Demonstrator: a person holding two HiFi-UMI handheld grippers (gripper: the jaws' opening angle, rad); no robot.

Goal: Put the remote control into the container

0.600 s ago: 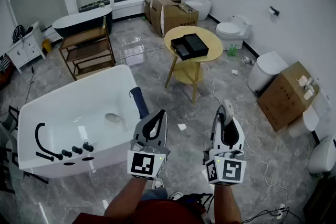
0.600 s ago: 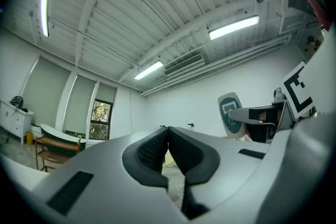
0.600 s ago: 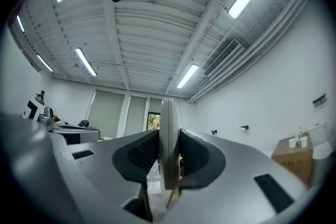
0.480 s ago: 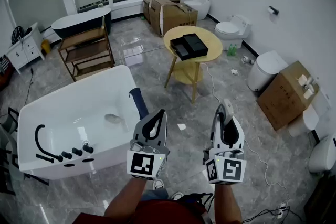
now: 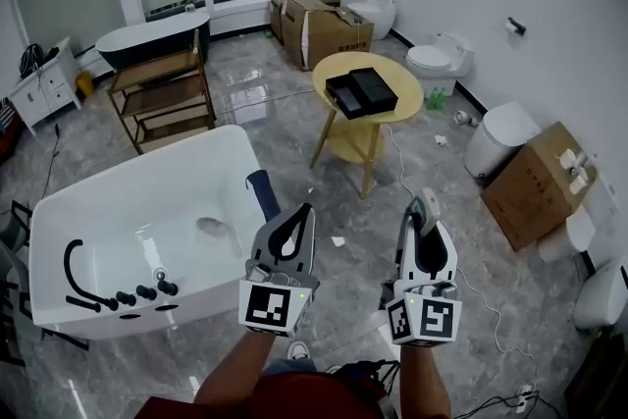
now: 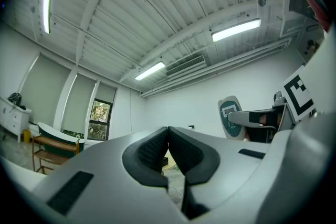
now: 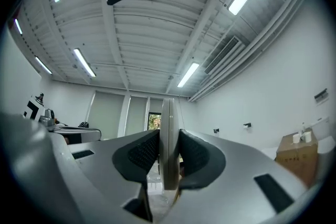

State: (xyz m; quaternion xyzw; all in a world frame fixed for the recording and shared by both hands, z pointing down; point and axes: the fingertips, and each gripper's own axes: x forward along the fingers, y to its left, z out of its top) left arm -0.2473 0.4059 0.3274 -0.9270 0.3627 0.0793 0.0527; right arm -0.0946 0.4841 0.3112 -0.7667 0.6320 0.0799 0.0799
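A grey marble-patterned floor filled the room. At the near left stood a large white rectangular bathtub, with black taps along its near rim. Farther off, right of centre, stood a round yellow wooden counter. A black rectangular container sat on top of it. Brown cardboard boxes stood at the far wall and at the right, and white toilets lined the right wall.

Near the bottom edge, a person held two grey grippers side by side above the floor, each pointing away, well apart from the counter. The left gripper had its black ribbed pads brought together at the tips, with nothing between them. The right gripper was clamped on a slim pale grey remote control. The remote stood upright and edge-on between the two pads, which pressed on its flat faces, and its rounded end rose above the gripper's tips. From the left gripper view, the remote's front showed a small dark panel. The remote was in the right gripper, well short of the container and not in it.
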